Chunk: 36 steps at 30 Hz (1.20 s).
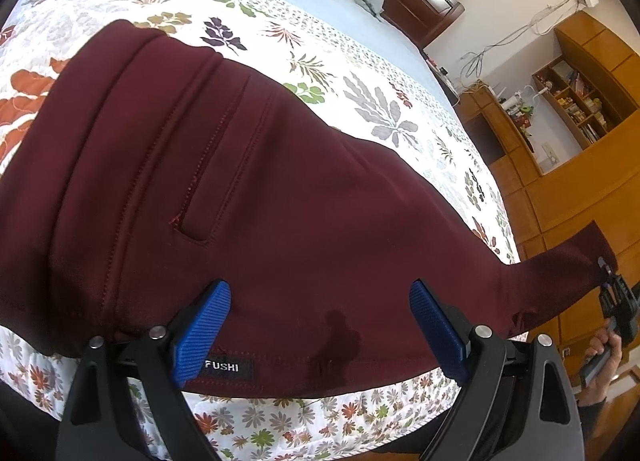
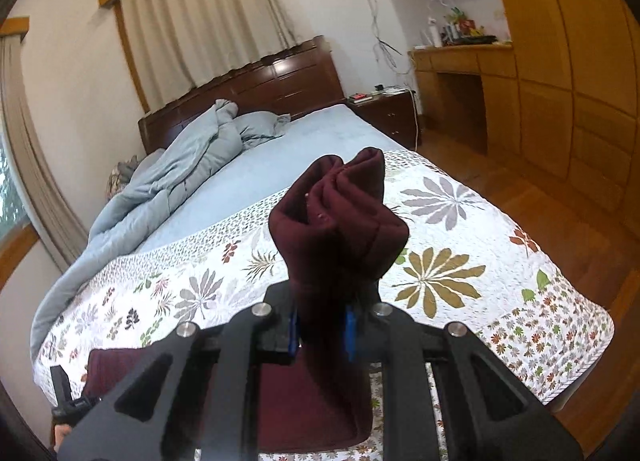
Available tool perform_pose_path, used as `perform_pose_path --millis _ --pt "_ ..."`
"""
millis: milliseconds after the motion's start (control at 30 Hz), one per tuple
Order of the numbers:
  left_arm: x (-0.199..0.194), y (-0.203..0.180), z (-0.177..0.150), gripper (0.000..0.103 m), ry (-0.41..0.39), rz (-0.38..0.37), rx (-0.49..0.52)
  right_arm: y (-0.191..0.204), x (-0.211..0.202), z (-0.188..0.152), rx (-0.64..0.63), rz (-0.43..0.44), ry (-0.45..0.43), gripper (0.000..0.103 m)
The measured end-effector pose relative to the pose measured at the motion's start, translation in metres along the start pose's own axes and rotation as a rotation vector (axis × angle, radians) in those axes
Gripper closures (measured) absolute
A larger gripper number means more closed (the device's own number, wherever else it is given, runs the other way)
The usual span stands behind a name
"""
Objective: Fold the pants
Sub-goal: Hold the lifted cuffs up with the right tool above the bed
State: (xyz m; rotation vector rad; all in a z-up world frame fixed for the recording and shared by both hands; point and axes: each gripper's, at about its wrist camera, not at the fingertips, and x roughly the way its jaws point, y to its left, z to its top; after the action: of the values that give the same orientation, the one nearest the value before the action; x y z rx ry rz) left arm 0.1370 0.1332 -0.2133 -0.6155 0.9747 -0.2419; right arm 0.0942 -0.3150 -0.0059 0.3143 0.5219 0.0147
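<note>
Dark maroon pants (image 1: 280,189) lie on a floral quilt (image 1: 360,101) on the bed, waistband to the left and a stitched pocket facing up. My left gripper (image 1: 326,323) stands open, its blue pads (image 1: 208,325) wide apart over the near edge of the pants by a small "FUSHI" label (image 1: 222,367). The leg end stretches right and off the bed, where my right gripper (image 1: 612,289) holds it in the air. In the right wrist view, that right gripper (image 2: 322,329) is shut on the bunched leg cuffs (image 2: 340,217), and the pants (image 2: 308,393) hang below it.
A crumpled grey-blue duvet (image 2: 160,189) lies at the head of the bed, against a dark wooden headboard (image 2: 280,85). A nightstand (image 2: 388,113), a wooden desk (image 2: 460,73) and wardrobes (image 2: 560,101) line the right side. Wooden floor (image 2: 540,197) runs along the bed's edge.
</note>
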Motion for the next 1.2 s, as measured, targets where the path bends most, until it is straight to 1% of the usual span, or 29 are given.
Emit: perform_pose_path --millis 300,600,900,1200 --pt "-0.001 -0.001 -0.003 0.011 -0.005 -0.013 0.031 0.038 0.003 0.0 -0.101 -0.021 0.0 0.088" --pt "-0.001 -0.004 -0.003 0.011 -0.005 -0.01 0.039 0.061 0.007 -0.008 -0.18 -0.029 -0.004 0.088" --pt "-0.002 -0.004 -0.004 0.011 -0.007 -0.016 0.042 0.081 0.015 -0.013 -0.244 -0.024 0.009 0.087" --pt "-0.006 -0.001 -0.006 0.011 -0.01 -0.039 0.048 0.113 0.026 -0.02 -0.325 -0.009 0.04 0.088"
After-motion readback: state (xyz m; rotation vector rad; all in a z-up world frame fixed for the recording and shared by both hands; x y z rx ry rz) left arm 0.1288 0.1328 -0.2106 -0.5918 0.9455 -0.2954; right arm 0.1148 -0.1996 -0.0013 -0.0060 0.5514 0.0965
